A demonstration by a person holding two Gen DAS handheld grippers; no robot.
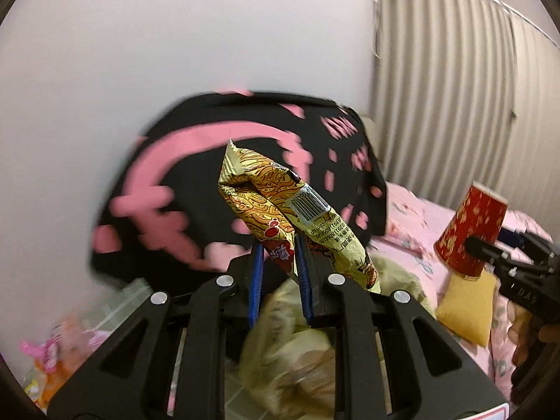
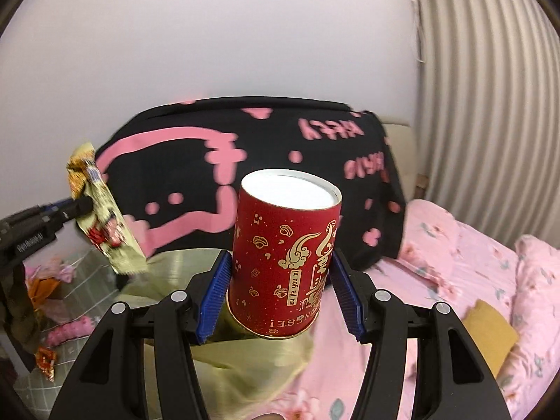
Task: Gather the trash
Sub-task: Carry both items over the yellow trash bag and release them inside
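Note:
My left gripper (image 1: pixel 280 245) is shut on a yellow noodle wrapper (image 1: pixel 280 199) with a barcode, held up in the air over the bed. My right gripper (image 2: pixel 280 273) is shut on a red paper cup (image 2: pixel 285 262) with gold print, bottom end facing me. In the left wrist view the cup (image 1: pixel 470 231) and right gripper (image 1: pixel 486 250) appear at the far right. In the right wrist view the wrapper (image 2: pixel 105 231) and left gripper (image 2: pixel 82 206) appear at the far left.
A black cushion with pink print (image 2: pixel 280 154) leans on the white wall. A pink floral bedspread (image 2: pixel 472 262), a yellow cushion (image 1: pixel 465 309) and olive cloth (image 2: pixel 245 360) lie below. More wrappers (image 2: pixel 45 364) lie at the left. Blinds (image 1: pixel 455 87) stand right.

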